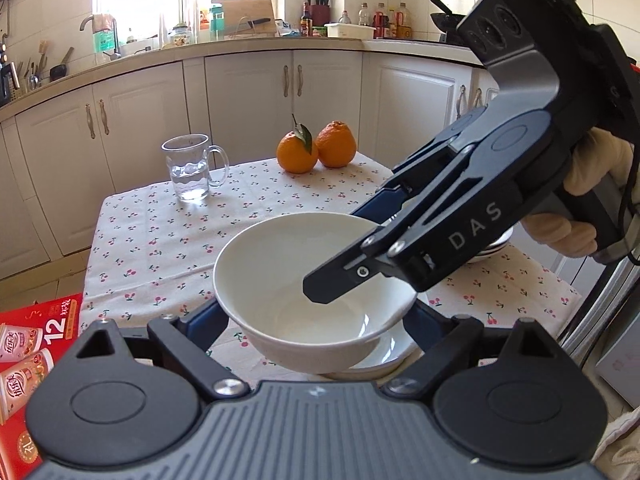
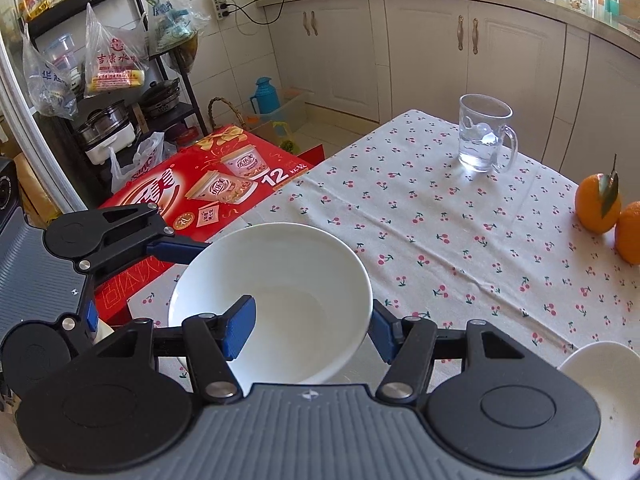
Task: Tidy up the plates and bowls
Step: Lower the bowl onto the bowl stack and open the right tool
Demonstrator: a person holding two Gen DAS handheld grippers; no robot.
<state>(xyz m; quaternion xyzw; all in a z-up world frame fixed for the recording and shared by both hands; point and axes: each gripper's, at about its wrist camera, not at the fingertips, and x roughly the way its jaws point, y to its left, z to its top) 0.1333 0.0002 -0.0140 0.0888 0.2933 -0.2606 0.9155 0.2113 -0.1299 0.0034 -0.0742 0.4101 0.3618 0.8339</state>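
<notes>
A white bowl point(image 1: 288, 280) hangs just above a white plate point(image 1: 384, 354) on the cherry-print tablecloth point(image 1: 168, 240). My right gripper point(image 1: 360, 248) pinches the bowl's rim, one finger inside and one outside; in its own view the right gripper point(image 2: 308, 330) straddles the rim of the bowl point(image 2: 288, 276). My left gripper point(image 1: 316, 328) is open with its blue fingers on either side below the bowl; it also shows in the right wrist view point(image 2: 132, 280). More white dishes point(image 1: 494, 246) sit behind the right gripper, and a white dish edge point(image 2: 600, 364) shows at right.
A glass mug of water point(image 1: 191, 168) and two oranges point(image 1: 316, 148) stand at the far side of the table. A red carton point(image 2: 208, 184) lies beside the table on the left. Kitchen cabinets point(image 1: 256, 92) run behind.
</notes>
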